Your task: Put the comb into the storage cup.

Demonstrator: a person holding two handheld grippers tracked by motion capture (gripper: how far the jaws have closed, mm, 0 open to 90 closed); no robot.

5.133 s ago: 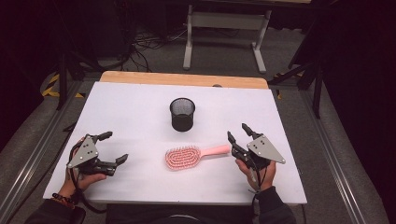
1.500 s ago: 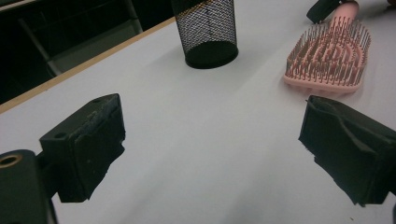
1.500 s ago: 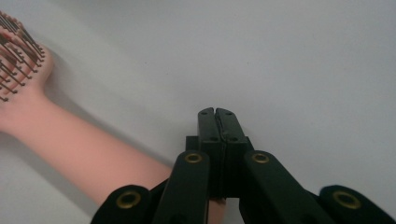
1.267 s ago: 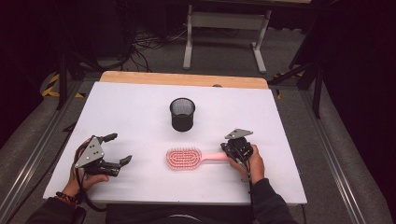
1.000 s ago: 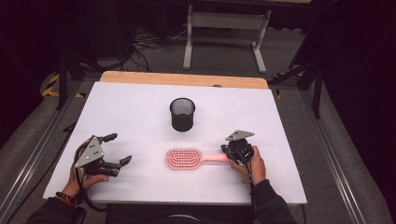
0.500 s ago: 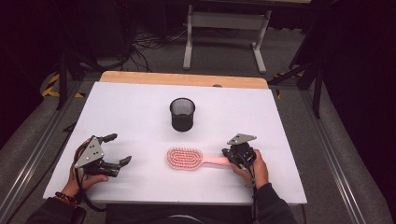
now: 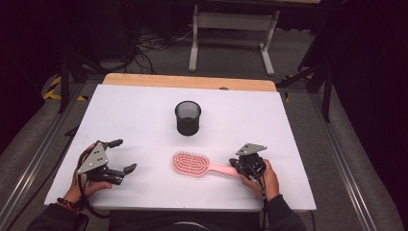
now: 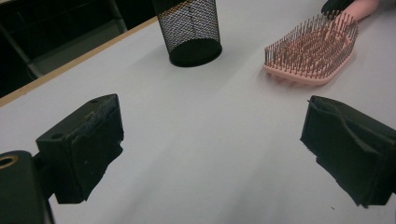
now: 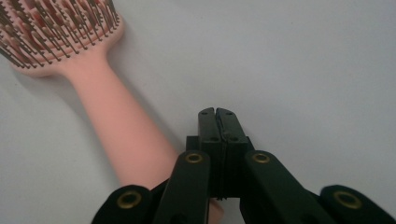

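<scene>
Item count: one pink hairbrush (image 7: 198,164), one black mesh cup (image 7: 187,117), two hand-held grippers.

Landmark: the mesh cup, standing upright near the middle of the white tabletop (image 7: 144,110).

Hairbrush: lies flat, bristles up, on the person's side of the cup and well apart from it. Its head is nearly in line with the cup; its handle runs away from the cup toward the person's right. In the left gripper view the hairbrush (image 8: 310,51) lies to the right of the cup (image 8: 189,28).

Right gripper (image 7: 239,166): located at the handle end of the hairbrush, farther from the cup than the brush head. In the right gripper view the right gripper (image 9: 218,114) has its jaws pressed fully together with nothing between them. The pink handle (image 9: 126,135) passes beside and beneath the jaws, at their left. Contact between the gripper body and the handle cannot be confirmed.

Left gripper (image 7: 120,156): located on the person's left, well apart from both cup and hairbrush. In the left gripper view the left gripper (image 8: 210,140) has its jaws spread wide, holding nothing, over bare tabletop.

Surface and room: the white top covers a wooden table whose far edge (image 7: 190,82) shows beyond the cup. Beyond that lie a dark floor with cables (image 7: 154,43) and a grey metal stand (image 7: 233,21).
</scene>
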